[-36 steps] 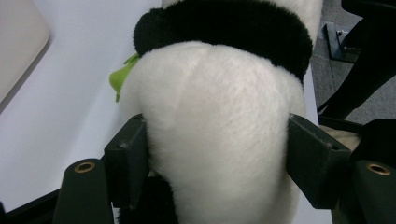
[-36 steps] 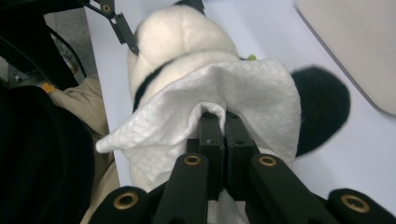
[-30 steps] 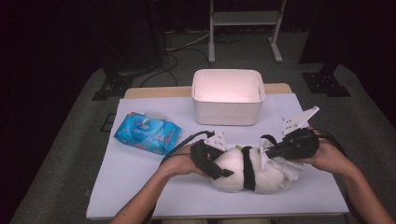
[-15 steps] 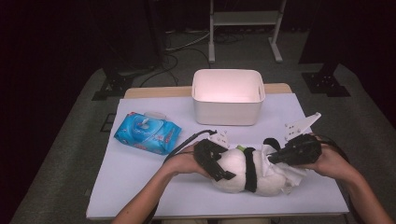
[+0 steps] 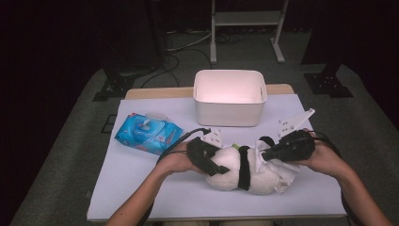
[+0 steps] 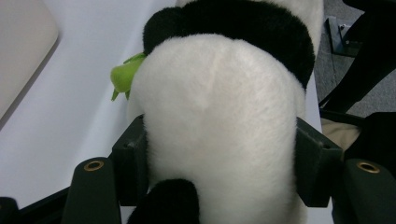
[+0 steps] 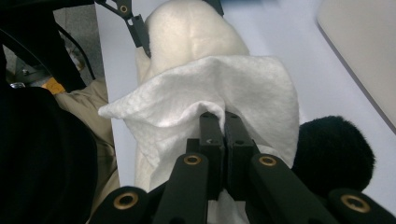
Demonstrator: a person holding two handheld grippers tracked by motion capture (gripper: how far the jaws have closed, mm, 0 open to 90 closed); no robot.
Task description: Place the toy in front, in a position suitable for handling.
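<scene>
A black-and-white plush panda point(image 5: 244, 169) lies on its side on the white table cover point(image 5: 141, 188). My left gripper point(image 5: 207, 157) clamps its white rounded end point(image 6: 219, 121), one jaw on each side; a green leaf point(image 6: 122, 77) sticks out beyond. My right gripper point(image 5: 275, 151) is at the panda's other end, jaws pinched together on a white wipe point(image 7: 205, 93) draped over the plush body point(image 7: 187, 32). A black furry paw point(image 7: 334, 149) sits beside the wipe. The wipe point(image 5: 284, 172) hangs down at the panda's right end.
A white open bin point(image 5: 229, 96) stands behind the panda at the table's middle back. A blue wipes pack point(image 5: 148, 133) lies at the left. The table's front edge runs just below my forearms. A metal stand point(image 5: 244, 19) and cables are on the floor beyond.
Both grippers and the panda have shifted slightly; the right gripper has moved a little along the panda with the wipe. The left grip is unchanged.
</scene>
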